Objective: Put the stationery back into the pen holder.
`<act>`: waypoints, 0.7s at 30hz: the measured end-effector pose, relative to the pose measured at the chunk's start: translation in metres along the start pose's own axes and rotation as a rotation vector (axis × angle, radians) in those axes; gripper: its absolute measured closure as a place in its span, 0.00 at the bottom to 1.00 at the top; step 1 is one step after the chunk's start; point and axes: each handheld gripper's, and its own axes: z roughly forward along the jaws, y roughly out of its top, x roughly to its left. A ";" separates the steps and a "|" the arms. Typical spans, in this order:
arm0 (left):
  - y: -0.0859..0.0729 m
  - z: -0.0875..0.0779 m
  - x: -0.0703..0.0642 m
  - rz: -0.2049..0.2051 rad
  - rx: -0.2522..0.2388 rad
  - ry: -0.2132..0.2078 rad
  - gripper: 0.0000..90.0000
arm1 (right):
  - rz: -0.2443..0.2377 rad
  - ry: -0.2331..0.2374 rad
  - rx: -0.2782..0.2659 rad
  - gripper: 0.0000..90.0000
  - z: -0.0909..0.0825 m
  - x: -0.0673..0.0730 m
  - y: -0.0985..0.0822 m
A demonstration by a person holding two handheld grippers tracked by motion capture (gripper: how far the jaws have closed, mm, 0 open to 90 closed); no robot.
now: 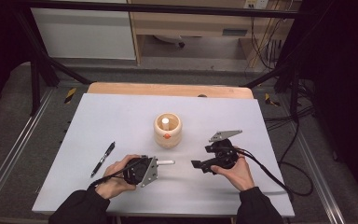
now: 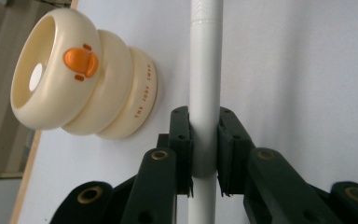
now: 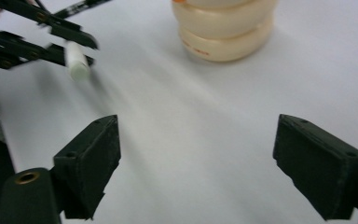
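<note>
A cream ringed pen holder (image 1: 168,130) with an orange mark stands mid-table, and a white stick stands inside it (image 1: 165,123). My left gripper (image 1: 160,163) lies level near the front edge, shut on a white pen (image 1: 168,162) whose tip points right. In the left gripper view the pads (image 2: 182,140) clamp the white pen (image 2: 206,70) across its barrel, with the holder (image 2: 74,74) beyond at left. My right gripper (image 1: 200,157) stands open to the right of the pen tip, jaws wide apart (image 3: 209,163) with nothing between them. It faces the holder (image 3: 223,32) and the held pen (image 3: 77,63).
A black pen (image 1: 103,158) lies on the grey tabletop (image 1: 121,112) left of my left hand. A bare wooden strip (image 1: 168,88) runs along the table's far edge. Cables (image 1: 279,177) trail off the right side toward the floor.
</note>
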 end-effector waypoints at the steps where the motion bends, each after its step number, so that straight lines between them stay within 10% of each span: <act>1: -0.001 -0.001 0.001 -0.022 -0.002 -0.002 0.86 | 0.002 -0.012 -0.001 0.13 0.000 -0.003 -0.003; 21: -0.006 -0.019 0.030 -0.448 -0.095 -0.018 0.86 | 0.024 -0.098 -0.011 0.02 -0.007 -0.036 -0.061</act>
